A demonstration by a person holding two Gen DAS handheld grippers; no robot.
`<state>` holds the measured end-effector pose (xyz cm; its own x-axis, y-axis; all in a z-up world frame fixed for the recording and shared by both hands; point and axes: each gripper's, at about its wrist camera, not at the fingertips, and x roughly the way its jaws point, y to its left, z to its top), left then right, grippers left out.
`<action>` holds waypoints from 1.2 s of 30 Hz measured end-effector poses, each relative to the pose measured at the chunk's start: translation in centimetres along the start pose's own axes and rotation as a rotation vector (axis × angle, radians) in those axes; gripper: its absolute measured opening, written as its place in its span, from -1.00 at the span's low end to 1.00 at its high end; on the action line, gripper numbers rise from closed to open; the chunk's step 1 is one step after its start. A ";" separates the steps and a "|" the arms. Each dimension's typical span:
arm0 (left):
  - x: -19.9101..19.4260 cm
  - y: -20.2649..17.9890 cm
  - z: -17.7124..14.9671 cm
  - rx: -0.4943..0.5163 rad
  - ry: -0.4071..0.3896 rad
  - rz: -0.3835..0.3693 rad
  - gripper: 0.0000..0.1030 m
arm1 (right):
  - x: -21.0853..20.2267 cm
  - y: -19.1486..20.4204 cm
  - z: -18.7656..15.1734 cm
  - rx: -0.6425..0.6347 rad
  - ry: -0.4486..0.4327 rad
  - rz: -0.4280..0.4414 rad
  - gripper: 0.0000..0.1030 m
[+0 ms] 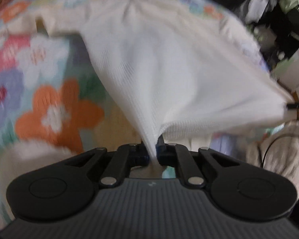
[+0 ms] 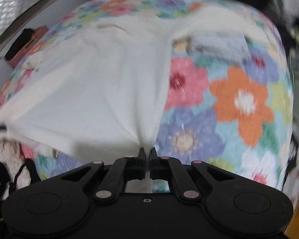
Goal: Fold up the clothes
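Observation:
A white ribbed knit garment [image 1: 159, 63] is stretched above a flower-patterned bedspread [image 1: 49, 103]. My left gripper [image 1: 153, 151] is shut on one corner of its near edge. My right gripper [image 2: 147, 151] is shut on the other corner of the garment [image 2: 101, 83]. The cloth fans out from each pinch toward the far side of the bed, where its far part lies on the bedspread [image 2: 239, 99]. The right gripper's fingertips [image 1: 295, 105] show at the right edge of the left wrist view, holding the taut corner. Both views are motion-blurred.
A brown box with a dark object [image 2: 28, 43] sits at the bed's far left by a wall. Dark clutter and bags [image 1: 279, 16] stand beyond the bed. A cream fluffy item with a black cable [image 1: 279, 151] lies beside the bed. A light blue folded cloth [image 2: 215, 43] lies on the bedspread.

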<state>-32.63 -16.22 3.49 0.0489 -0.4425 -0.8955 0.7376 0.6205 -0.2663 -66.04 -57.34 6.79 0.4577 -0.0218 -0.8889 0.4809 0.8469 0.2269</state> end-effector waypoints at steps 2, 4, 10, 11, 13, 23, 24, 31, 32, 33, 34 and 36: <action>2.6 -0.8 -0.7 0.052 0.073 0.058 -0.86 | 3.3 -0.1 -0.4 -0.008 0.074 -0.035 -0.92; 3.8 -1.9 -1.6 0.124 0.110 0.111 -0.81 | 5.6 1.1 -0.7 -0.072 0.146 -0.102 -0.92; 1.1 -2.0 -1.3 0.124 0.072 0.101 -0.39 | 5.1 3.4 -0.8 -0.199 0.157 -0.187 -0.88; 0.4 -1.8 -1.2 0.110 0.056 0.094 -0.31 | 4.8 3.4 -0.7 -0.201 0.155 -0.193 -0.85; -1.4 -1.3 -1.0 0.086 0.018 0.056 -0.23 | 3.7 3.4 -0.9 -0.186 0.128 -0.207 -0.70; -5.3 -0.8 5.5 0.031 -0.201 0.063 -0.13 | -2.9 6.6 2.7 -0.120 -0.133 0.007 -0.21; -5.3 -1.2 6.6 0.039 -0.228 0.059 -0.12 | -2.8 7.6 3.6 -0.122 -0.141 0.063 -0.21; -4.5 -5.8 13.9 0.256 -0.330 0.107 0.25 | -0.2 16.5 11.9 -0.310 -0.138 0.237 0.15; -3.9 -6.3 15.1 0.299 -0.346 0.128 0.38 | 1.0 17.7 13.3 -0.365 -0.127 0.185 0.15; -3.0 -6.4 16.6 0.314 -0.343 0.128 0.40 | 2.6 18.8 15.0 -0.416 -0.116 0.133 0.15; -2.0 -6.4 18.2 0.323 -0.337 0.124 0.40 | 4.0 19.1 16.6 -0.416 -0.124 0.118 0.15; 0.7 -5.6 21.1 0.349 -0.326 0.147 0.40 | 7.0 19.6 19.9 -0.418 -0.141 0.088 0.15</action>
<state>-22.53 -33.69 11.90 0.3359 -0.5809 -0.7415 0.8859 0.4622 0.0392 -38.49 -51.48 12.97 0.5949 0.0120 -0.8037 0.1058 0.9900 0.0931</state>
